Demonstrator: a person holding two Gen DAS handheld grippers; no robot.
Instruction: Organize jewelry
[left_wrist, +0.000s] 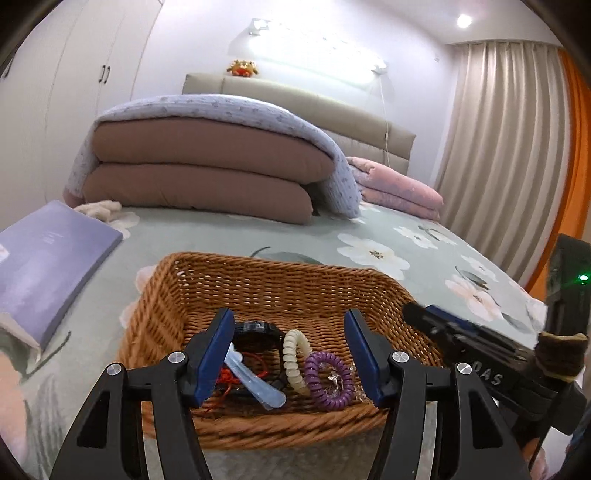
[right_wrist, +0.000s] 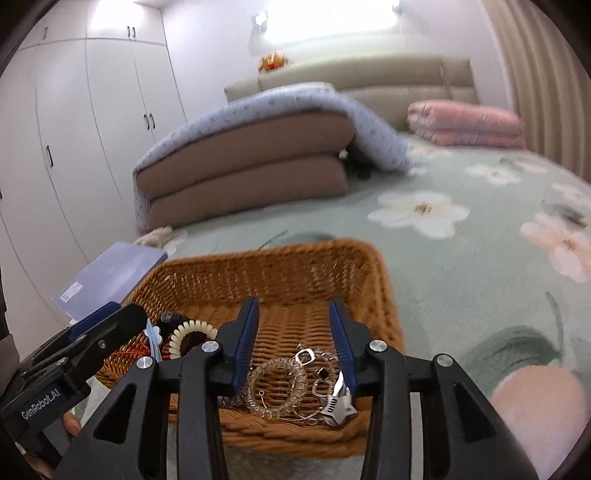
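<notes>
1. We take the wicker basket (left_wrist: 266, 288) on the flowered bedspread (left_wrist: 424, 236) as our landmark; both grippers hang over its near rim, pointing down into it.
2. Nearest to us, the left gripper (left_wrist: 290, 354) has its jaws well apart, with nothing pressed between the blue pads. The right gripper (right_wrist: 293, 343) has a narrower gap, also empty.
3. Just beyond the left gripper's tips, on the basket floor at its near left, lie the purple coil band (left_wrist: 328, 380) and the cream coil band (left_wrist: 295, 360), side by side and touching. Left of them a pale blue clip (left_wrist: 255, 384) lies slantwise over a red cord (left_wrist: 229, 380), with a dark watch (left_wrist: 258, 332) behind.
4. Below the right gripper, at the near right of the basket, sit a clear coil bracelet (right_wrist: 277, 387) and a silver star clip (right_wrist: 338, 404), with a small buckle piece (right_wrist: 306, 356) just behind them. The star clip lies beside the right jaw's tip, not between the jaws.
5. So we judge the split is plain: the left hand is nearer the coil bands, the right nearer the clear bracelet and star.
6. The far half of the basket floor is bare wicker.
7. Beyond the basket's left rim lies a lilac book (left_wrist: 48, 266); farther back, folded quilts (left_wrist: 207, 173) are stacked.
</notes>
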